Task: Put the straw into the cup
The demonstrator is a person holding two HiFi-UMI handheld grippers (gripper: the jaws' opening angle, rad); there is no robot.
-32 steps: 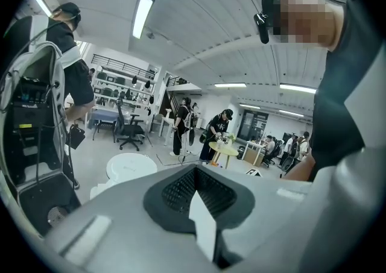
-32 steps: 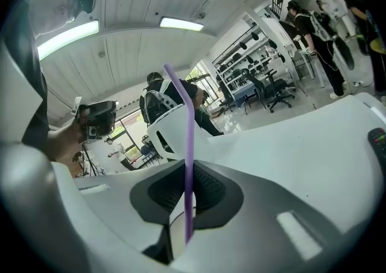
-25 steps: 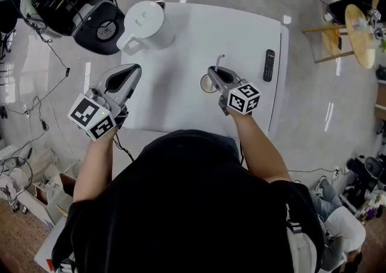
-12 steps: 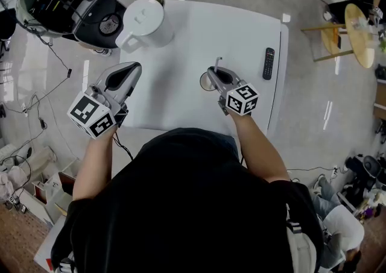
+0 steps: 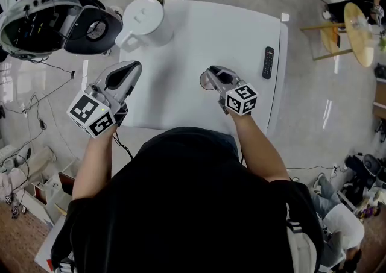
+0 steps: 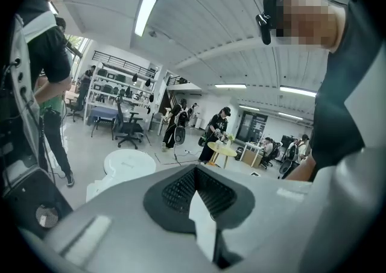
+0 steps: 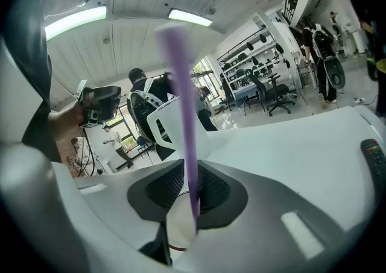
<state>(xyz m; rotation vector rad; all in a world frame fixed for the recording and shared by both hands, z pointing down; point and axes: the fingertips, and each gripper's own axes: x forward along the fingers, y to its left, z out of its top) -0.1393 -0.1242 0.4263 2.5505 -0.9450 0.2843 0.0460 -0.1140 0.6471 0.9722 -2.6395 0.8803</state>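
Right gripper view: the purple straw [image 7: 180, 103] is seen upright between the just-opened jaws of the right gripper [image 7: 189, 176], over the cup [image 7: 176, 234]; the left gripper [image 6: 198, 181] is held slightly parted.

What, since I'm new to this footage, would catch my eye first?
The purple straw stands upright between the jaws of the right gripper. The jaws have just been opening, and the straw's lower end is down at the cup on the white table. A large white jug sits at the table's far left corner.
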